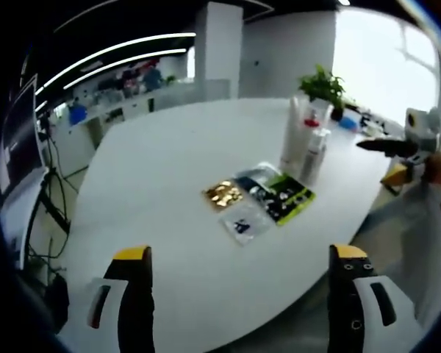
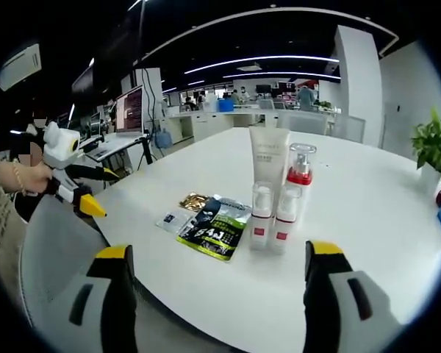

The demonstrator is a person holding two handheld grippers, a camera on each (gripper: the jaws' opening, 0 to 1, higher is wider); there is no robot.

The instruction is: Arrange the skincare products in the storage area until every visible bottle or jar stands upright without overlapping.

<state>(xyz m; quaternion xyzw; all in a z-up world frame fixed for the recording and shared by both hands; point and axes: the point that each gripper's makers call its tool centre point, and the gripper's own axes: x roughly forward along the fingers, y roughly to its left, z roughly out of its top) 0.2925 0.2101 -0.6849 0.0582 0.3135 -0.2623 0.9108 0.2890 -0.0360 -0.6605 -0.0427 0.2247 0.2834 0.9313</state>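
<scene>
Several skincare containers stand upright in a tight cluster on the white table [image 2: 367,220]: a tall white tube [image 2: 268,158], a pump bottle with a red collar [image 2: 299,173], and two small clear bottles [image 2: 261,217] [image 2: 287,217] in front. In the left gripper view the tube [image 1: 292,136] and a small bottle [image 1: 314,154] stand at the far right of the table. My left gripper [image 1: 241,254] is open and holds nothing, well short of them. My right gripper [image 2: 219,250] is also open and holds nothing, its jaws framing the cluster from a distance.
Flat sachets lie beside the bottles: a green-black one [image 2: 214,232], a gold one [image 2: 195,200] and a pale one [image 2: 176,219]. A potted plant [image 2: 434,147] stands far right. A grey chair [image 2: 51,250] sits at the table edge. Desks and monitors stand behind.
</scene>
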